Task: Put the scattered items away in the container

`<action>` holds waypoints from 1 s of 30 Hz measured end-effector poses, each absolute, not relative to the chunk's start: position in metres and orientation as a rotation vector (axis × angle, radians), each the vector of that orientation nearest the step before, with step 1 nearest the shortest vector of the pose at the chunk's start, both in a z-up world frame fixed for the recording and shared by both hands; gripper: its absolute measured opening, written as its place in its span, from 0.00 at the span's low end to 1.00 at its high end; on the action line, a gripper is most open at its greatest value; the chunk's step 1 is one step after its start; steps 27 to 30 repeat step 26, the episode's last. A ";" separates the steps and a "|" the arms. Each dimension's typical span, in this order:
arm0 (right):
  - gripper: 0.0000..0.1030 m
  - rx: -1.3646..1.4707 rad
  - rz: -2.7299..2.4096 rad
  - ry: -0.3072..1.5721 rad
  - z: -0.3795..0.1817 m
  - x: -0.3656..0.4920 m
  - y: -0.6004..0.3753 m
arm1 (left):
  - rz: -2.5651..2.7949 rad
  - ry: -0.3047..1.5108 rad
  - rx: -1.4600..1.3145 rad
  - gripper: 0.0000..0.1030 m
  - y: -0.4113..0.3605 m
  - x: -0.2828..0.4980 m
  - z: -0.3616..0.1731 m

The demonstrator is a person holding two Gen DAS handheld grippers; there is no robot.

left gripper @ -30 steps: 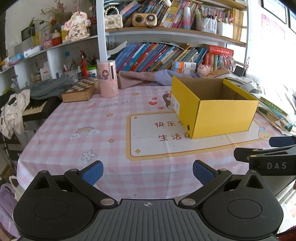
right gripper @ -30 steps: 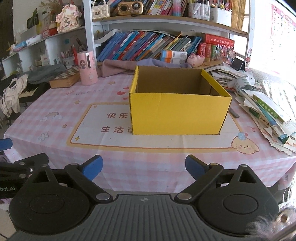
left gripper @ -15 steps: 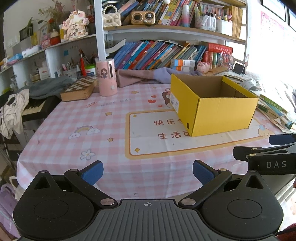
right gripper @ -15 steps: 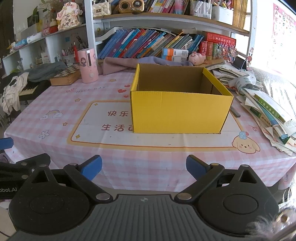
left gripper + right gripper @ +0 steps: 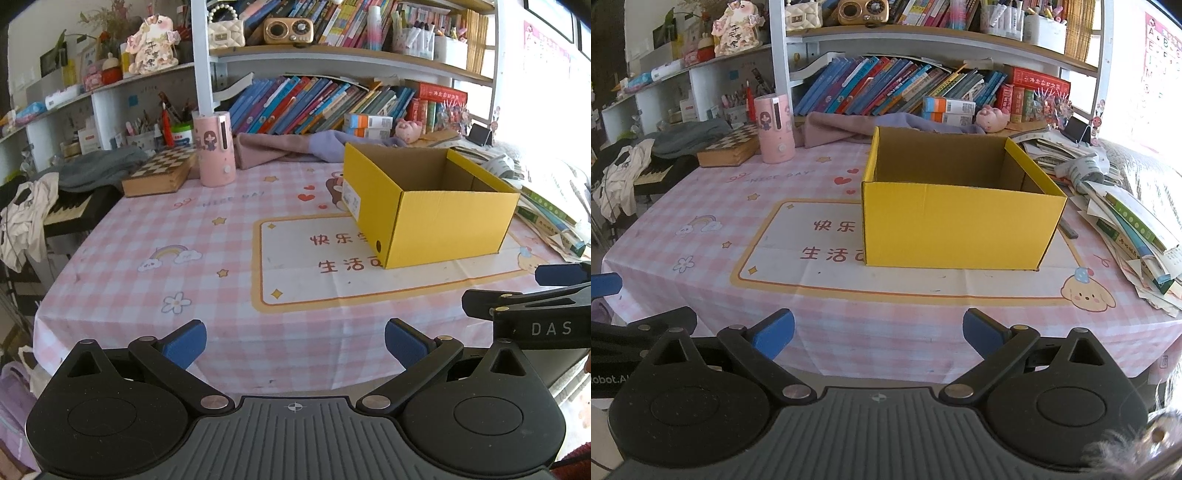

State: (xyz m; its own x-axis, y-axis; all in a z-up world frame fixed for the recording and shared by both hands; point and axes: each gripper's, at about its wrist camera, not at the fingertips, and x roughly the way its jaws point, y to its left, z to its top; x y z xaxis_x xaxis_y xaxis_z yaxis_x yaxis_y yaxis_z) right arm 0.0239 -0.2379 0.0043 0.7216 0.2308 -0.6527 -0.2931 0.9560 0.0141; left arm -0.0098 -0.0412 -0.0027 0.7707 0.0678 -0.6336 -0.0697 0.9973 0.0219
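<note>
An open yellow cardboard box (image 5: 439, 225) stands on the pink checked tablecloth (image 5: 155, 236), right of centre; it also shows in the right wrist view (image 5: 960, 229), and its floor is hidden by the front wall. My left gripper (image 5: 295, 345) is open and empty, at the table's near edge. My right gripper (image 5: 878, 334) is open and empty, also at the near edge, in front of the box. The right gripper shows at the right of the left wrist view (image 5: 532, 306). A pink cylinder (image 5: 216, 149), a chessboard box (image 5: 160, 171) and a pink-purple cloth (image 5: 291, 147) lie at the back.
A pile of books and papers (image 5: 1130, 221) crowds the table's right edge. A dark pen-like item (image 5: 1068, 229) lies right of the box. Bookshelves (image 5: 325, 99) stand behind the table. A keyboard and clothes (image 5: 37, 206) sit off the left edge.
Both grippers have shifted slightly, so the box and table sit a little higher in both views. Both grippers stay open and empty.
</note>
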 end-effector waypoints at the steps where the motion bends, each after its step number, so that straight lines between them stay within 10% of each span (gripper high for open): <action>1: 0.96 -0.092 0.290 0.708 0.004 0.024 -0.238 | 0.074 0.688 -0.003 1.00 -0.041 -0.009 -0.003; 30: 0.96 -0.094 0.286 0.721 0.001 0.032 -0.237 | 0.055 0.693 -0.012 1.00 -0.043 -0.004 -0.004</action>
